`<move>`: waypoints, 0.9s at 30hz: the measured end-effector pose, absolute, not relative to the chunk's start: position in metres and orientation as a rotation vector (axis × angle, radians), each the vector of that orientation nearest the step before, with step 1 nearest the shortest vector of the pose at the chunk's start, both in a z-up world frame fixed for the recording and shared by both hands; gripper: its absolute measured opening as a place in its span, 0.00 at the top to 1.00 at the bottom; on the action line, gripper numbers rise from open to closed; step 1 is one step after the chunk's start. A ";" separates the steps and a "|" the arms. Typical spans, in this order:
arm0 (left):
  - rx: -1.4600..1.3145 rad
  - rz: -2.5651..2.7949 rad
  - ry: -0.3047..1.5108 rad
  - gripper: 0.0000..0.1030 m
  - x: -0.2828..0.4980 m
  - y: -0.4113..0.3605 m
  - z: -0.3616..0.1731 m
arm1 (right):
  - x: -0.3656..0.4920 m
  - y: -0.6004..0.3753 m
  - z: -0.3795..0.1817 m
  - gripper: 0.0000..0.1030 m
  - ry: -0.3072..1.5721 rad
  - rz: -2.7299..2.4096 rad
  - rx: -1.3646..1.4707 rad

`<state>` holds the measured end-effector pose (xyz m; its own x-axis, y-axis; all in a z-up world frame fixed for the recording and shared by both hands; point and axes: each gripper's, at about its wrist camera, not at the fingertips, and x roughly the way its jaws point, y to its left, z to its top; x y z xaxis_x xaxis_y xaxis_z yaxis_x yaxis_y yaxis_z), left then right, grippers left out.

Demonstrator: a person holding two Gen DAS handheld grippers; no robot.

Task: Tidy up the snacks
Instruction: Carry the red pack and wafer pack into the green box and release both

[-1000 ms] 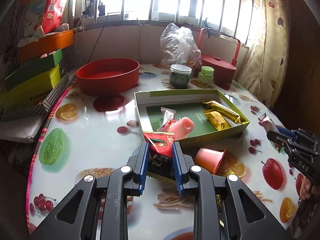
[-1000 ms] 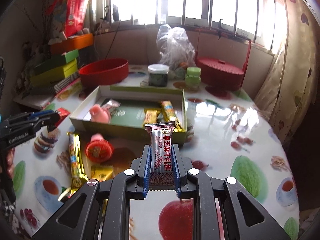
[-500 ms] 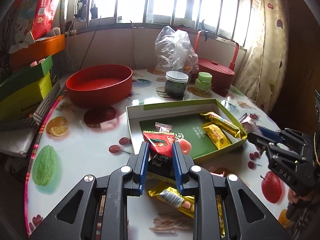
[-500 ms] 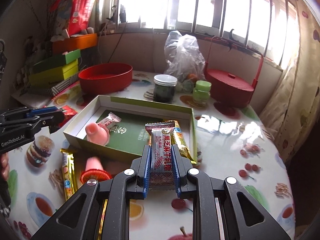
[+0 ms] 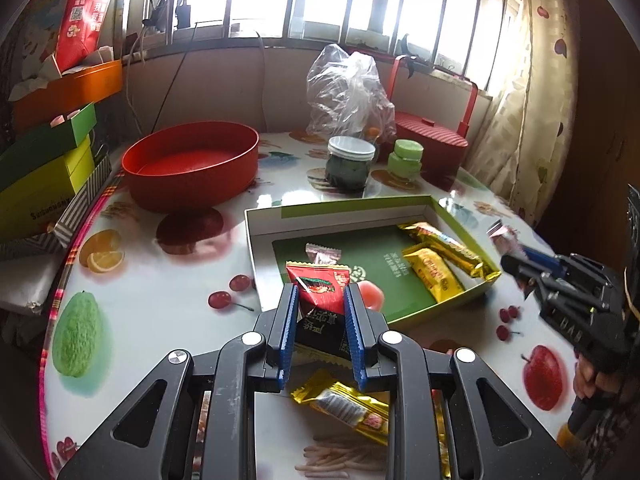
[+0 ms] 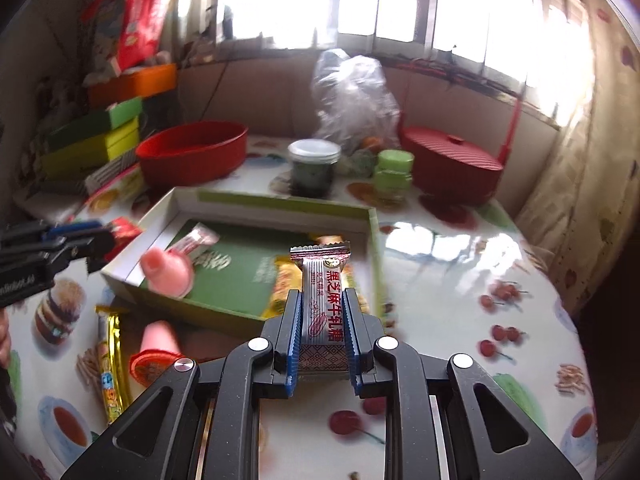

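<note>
My left gripper is shut on a red and black snack packet, held over the near left corner of the green box lid. My right gripper is shut on a silver sesame nougat bar just before the box's near right side. Inside the box lie two gold bars, a small pink-white candy and a pink jelly cup. On the table near me lie another jelly cup, a gold bar and a gold packet.
A red round bowl stands behind the box at the left. A dark jar, a green jar, a plastic bag and a red lidded basket stand at the back. Stacked coloured boxes line the left edge.
Both grippers have moved forward toward the box with their snacks still held; the box now looks nearer and larger in both views.
</note>
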<state>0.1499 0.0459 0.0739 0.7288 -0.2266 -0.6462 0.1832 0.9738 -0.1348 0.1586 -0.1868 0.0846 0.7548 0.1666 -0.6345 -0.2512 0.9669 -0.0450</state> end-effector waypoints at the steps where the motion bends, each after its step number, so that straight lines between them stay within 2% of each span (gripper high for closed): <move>1: -0.058 -0.228 0.716 0.76 0.148 0.045 0.076 | 0.158 -0.192 0.090 0.82 0.672 0.220 -0.118; 16: -0.068 -0.212 0.705 0.76 0.157 0.049 0.087 | 0.185 -0.204 0.133 0.82 0.617 0.195 -0.125; 27: -0.077 -0.217 0.756 0.76 0.176 0.045 0.066 | 0.212 -0.190 0.084 0.82 0.772 0.357 0.018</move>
